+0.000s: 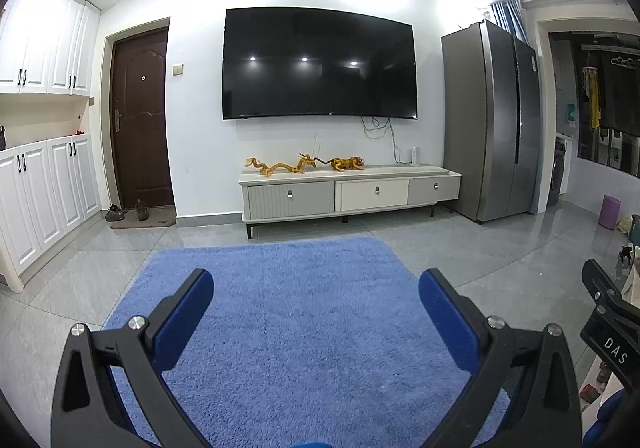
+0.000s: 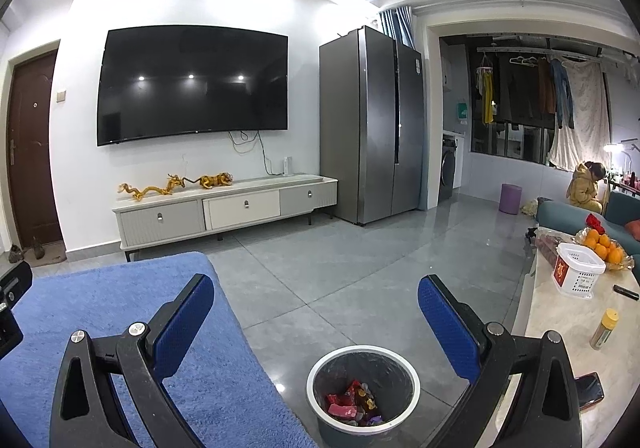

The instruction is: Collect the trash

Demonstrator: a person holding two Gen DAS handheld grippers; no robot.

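Note:
A grey trash bin (image 2: 320, 384) with a white rim stands on the grey floor below my right gripper (image 2: 316, 316). Red and purple wrappers (image 2: 352, 404) lie in its bottom. My right gripper is open and empty, held above the bin. My left gripper (image 1: 316, 308) is open and empty, held over the blue rug (image 1: 300, 320). The right gripper's body (image 1: 612, 332) shows at the right edge of the left wrist view.
A marble table (image 2: 560, 332) at right holds a white basket (image 2: 576, 274), oranges (image 2: 602, 246), a yellow-capped bottle (image 2: 605, 328), a remote and a phone (image 2: 588, 390). A TV cabinet (image 2: 224, 212), fridge (image 2: 372, 124), purple stool (image 2: 511, 198) and sofa (image 2: 568, 218) stand around. A person sits far right.

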